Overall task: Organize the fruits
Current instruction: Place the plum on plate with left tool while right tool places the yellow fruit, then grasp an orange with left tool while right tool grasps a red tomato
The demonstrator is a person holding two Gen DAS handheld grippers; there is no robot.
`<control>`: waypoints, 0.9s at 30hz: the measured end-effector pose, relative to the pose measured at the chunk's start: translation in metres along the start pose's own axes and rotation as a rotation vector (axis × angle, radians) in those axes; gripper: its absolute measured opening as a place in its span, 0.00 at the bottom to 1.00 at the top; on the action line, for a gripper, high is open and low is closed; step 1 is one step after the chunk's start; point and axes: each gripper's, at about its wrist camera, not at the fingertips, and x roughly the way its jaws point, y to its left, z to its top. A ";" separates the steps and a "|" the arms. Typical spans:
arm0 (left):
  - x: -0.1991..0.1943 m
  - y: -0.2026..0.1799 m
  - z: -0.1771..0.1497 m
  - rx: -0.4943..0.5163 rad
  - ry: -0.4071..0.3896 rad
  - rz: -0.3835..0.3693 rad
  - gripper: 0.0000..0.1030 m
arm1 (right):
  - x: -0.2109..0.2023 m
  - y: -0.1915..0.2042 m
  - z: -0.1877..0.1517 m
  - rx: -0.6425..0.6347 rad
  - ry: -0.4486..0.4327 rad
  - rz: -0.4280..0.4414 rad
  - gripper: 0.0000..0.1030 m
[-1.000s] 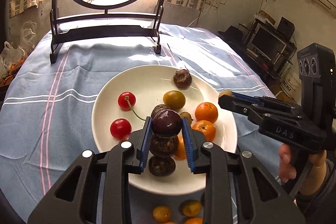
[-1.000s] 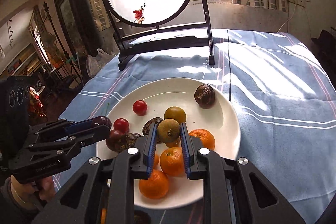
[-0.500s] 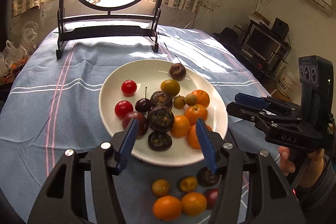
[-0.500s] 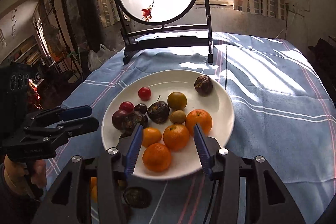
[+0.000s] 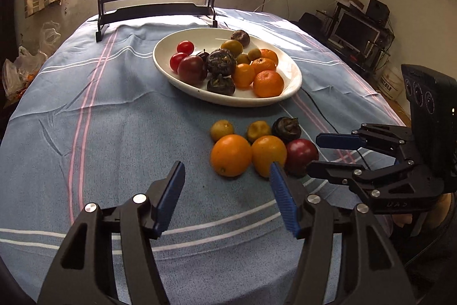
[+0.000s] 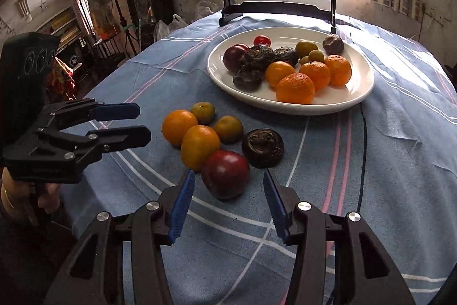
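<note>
Fruits: a loose cluster (image 5: 257, 146) lies on the worktop (image 5: 114, 133) just ahead of both tongs, left (image 5: 225, 173) and right (image 6: 227, 180), spread and empty after opening; beyond, more fill the white plate (image 5: 294, 82).

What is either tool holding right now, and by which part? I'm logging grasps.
Nothing. The left tool and right tool are both open and empty; the plum lies on the cloth just ahead of the right one, untouched.
</note>
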 end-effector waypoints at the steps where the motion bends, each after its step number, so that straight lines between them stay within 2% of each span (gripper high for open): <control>1: 0.001 0.000 -0.002 0.000 0.003 0.004 0.58 | 0.003 0.001 0.001 -0.001 0.004 -0.006 0.49; 2: 0.001 -0.001 -0.003 0.005 0.003 0.013 0.58 | 0.006 0.003 0.002 -0.002 0.005 -0.011 0.49; 5: 0.004 -0.001 -0.004 0.012 0.011 0.032 0.58 | 0.011 0.005 0.002 -0.004 0.012 -0.015 0.37; 8: 0.007 -0.001 -0.003 0.015 0.019 0.049 0.58 | 0.006 -0.002 -0.001 0.024 -0.001 0.003 0.36; 13: 0.019 -0.004 0.002 0.034 0.042 0.079 0.58 | -0.015 -0.031 -0.012 0.095 -0.078 0.006 0.36; 16: 0.034 -0.009 0.006 0.062 0.087 0.102 0.58 | -0.022 -0.051 -0.019 0.151 -0.081 0.011 0.36; 20: 0.044 -0.013 0.013 0.083 0.092 0.132 0.55 | -0.025 -0.057 -0.022 0.170 -0.088 0.034 0.37; 21: 0.046 -0.013 0.015 0.087 0.093 0.129 0.54 | -0.025 -0.055 -0.022 0.159 -0.090 0.032 0.37; 22: 0.049 -0.014 0.016 0.095 0.099 0.121 0.48 | -0.025 -0.053 -0.022 0.148 -0.092 0.028 0.37; 23: 0.054 -0.015 0.016 0.093 0.120 0.094 0.35 | -0.025 -0.051 -0.022 0.142 -0.094 0.027 0.37; 27: 0.044 -0.022 0.010 0.116 0.084 0.083 0.35 | -0.027 -0.055 -0.022 0.159 -0.105 0.046 0.36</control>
